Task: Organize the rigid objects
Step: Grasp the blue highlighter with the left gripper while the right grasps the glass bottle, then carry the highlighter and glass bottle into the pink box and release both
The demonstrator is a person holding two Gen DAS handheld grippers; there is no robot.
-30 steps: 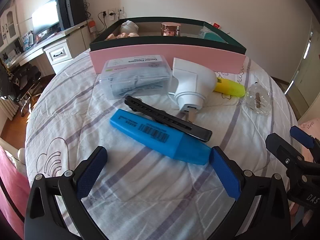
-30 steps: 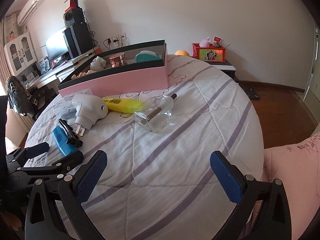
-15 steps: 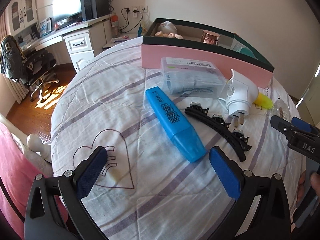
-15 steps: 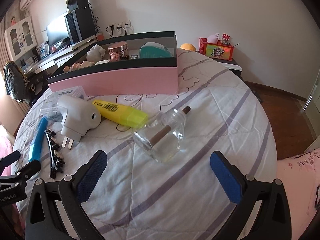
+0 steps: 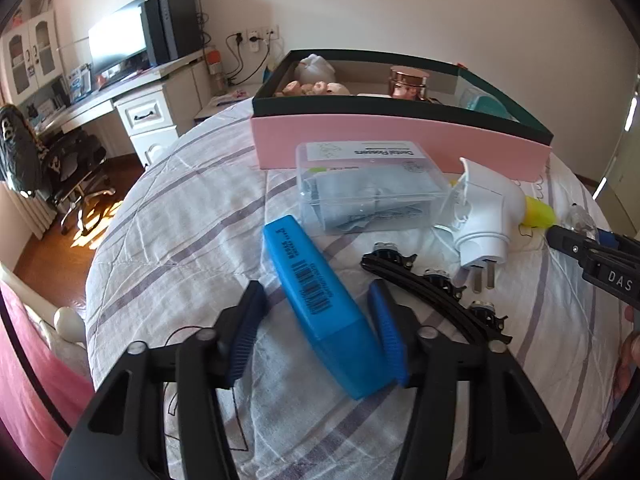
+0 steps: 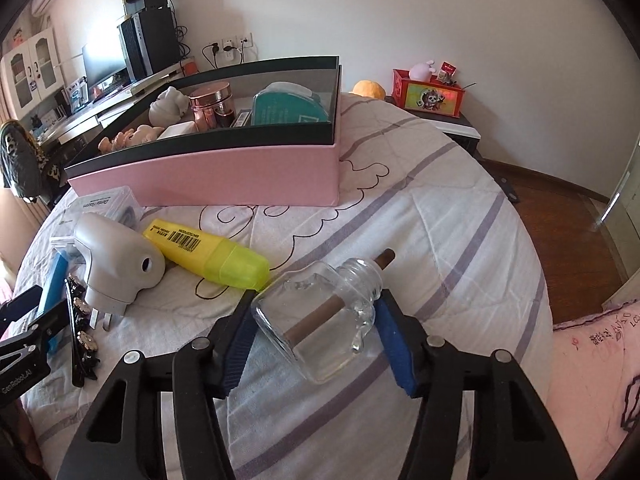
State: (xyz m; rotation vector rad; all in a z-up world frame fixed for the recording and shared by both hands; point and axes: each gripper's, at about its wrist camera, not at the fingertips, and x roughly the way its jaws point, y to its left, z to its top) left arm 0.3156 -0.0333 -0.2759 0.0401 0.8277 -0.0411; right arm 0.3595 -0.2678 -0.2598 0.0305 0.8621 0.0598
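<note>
A blue highlighter lies on the striped bedspread between the pads of my left gripper. The jaws are closing; the right pad touches the highlighter and a gap shows at the left pad. A clear glass bottle with a brown stick inside lies on its side between the pads of my right gripper. Those jaws are closing too, and both pads meet the bottle's sides. The pink box with a dark rim stands behind, holding several items.
A clear plastic floss case, a white plug adapter, a yellow highlighter and a black hair clip lie in front of the box. A desk and a chair stand left of the bed; bare quilt lies to the right.
Both grippers' jaws have narrowed from wide open. The left one has come up around the blue highlighter, the right one around the glass bottle.
</note>
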